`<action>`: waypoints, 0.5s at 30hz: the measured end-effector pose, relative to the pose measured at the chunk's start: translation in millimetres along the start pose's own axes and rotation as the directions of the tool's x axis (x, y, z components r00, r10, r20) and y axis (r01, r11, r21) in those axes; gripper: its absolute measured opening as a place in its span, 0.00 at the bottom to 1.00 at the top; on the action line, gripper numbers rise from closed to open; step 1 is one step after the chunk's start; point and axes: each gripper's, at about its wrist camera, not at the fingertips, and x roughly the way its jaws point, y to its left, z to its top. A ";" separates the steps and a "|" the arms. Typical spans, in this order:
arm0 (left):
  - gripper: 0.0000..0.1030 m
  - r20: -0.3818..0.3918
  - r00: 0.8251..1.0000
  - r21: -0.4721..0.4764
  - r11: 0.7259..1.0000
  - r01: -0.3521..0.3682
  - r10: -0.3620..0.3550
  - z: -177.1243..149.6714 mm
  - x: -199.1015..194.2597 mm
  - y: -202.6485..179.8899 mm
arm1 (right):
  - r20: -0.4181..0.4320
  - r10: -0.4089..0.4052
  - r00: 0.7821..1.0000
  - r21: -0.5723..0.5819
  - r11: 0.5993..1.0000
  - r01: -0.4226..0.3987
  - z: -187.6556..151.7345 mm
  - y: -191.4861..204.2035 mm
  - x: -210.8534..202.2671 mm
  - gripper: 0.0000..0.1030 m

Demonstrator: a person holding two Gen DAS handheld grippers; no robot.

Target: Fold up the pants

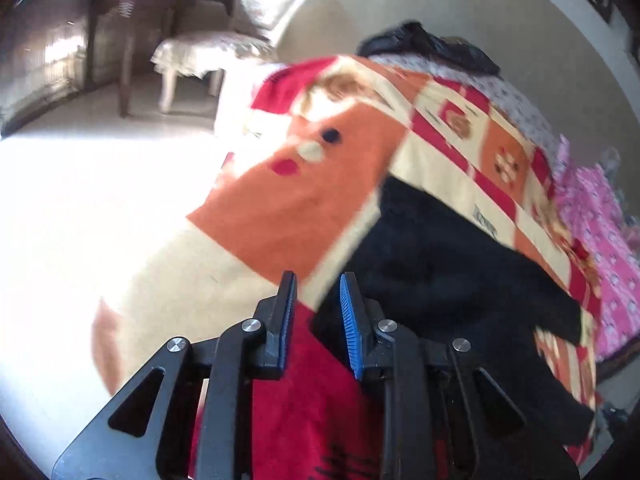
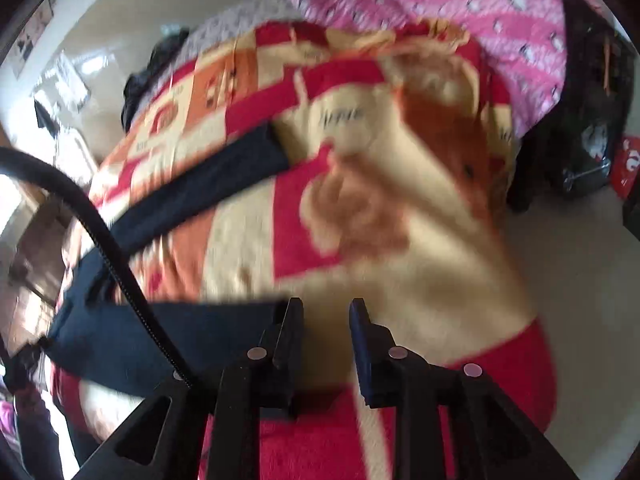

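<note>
Dark navy pants (image 1: 448,264) lie spread on an orange, red and cream patterned blanket (image 1: 312,184). My left gripper (image 1: 318,292) is open and empty, hovering just above the blanket beside the pants' left edge. In the right wrist view the pants (image 2: 160,332) lie at the left, with one leg (image 2: 208,184) stretching up across the blanket (image 2: 400,240). My right gripper (image 2: 326,312) is open and empty, just right of the end of the nearer leg. Both views are motion-blurred.
A pink patterned quilt (image 1: 600,240) lies at the bed's far side, also in the right wrist view (image 2: 480,20). A white chair (image 1: 240,28) and dark table (image 1: 152,8) stand on the bright floor. A black cable (image 2: 100,240) crosses left. Dark clothes (image 1: 432,44) lie behind.
</note>
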 end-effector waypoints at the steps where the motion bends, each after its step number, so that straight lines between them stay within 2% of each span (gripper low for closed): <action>1: 0.21 0.024 1.000 -0.009 1.000 0.005 -0.005 5.2 -3.4 0.2 | 0.012 0.028 1.000 0.007 1.000 -0.028 12.5 2.1 1.5 0.22; 2: 0.21 0.055 0.998 -0.009 1.000 0.030 -0.030 10.9 -10.0 -5.2 | 0.020 0.081 0.997 -0.002 0.997 -0.081 23.5 9.2 4.4 0.23; 4: 0.21 0.091 0.993 0.018 0.997 0.076 -0.078 16.3 -19.4 -22.1 | 0.005 0.234 0.972 -0.045 0.971 -0.234 45.3 28.0 22.9 0.34; 5: 0.26 0.102 0.987 0.049 0.992 0.116 -0.121 16.6 -24.2 -36.4 | -0.013 0.271 0.962 -0.076 0.959 -0.271 54.9 37.7 35.4 0.40; 6: 0.31 0.104 0.978 0.106 0.980 0.170 -0.181 13.8 -27.1 -55.5 | -0.042 0.305 0.951 -0.114 0.944 -0.308 64.4 48.8 51.9 0.41; 7: 0.45 0.097 0.972 0.148 0.969 0.197 -0.213 11.6 -28.0 -69.7 | -0.069 0.314 0.947 -0.146 0.936 -0.321 71.4 56.7 66.2 0.41; 9: 0.49 0.084 0.961 0.252 0.938 0.237 -0.265 -0.2 -22.8 -101.8 | -0.106 0.262 0.959 -0.203 0.939 -0.279 86.6 65.8 102.6 0.41; 12: 0.49 0.079 0.968 0.355 0.914 0.195 -0.237 -11.6 -3.9 -136.4 | -0.154 0.179 0.972 -0.207 0.956 -0.209 96.6 61.2 145.3 0.41; 14: 0.49 0.078 0.970 0.397 0.899 0.184 -0.232 -16.5 11.6 -147.8 | -0.147 0.120 0.982 -0.198 0.969 -0.148 101.6 51.0 160.3 0.41; 15: 0.49 0.078 0.973 0.414 0.895 0.165 -0.216 -20.0 21.5 -151.9 | -0.166 0.135 0.977 -0.171 0.972 -0.163 102.1 45.3 167.8 0.41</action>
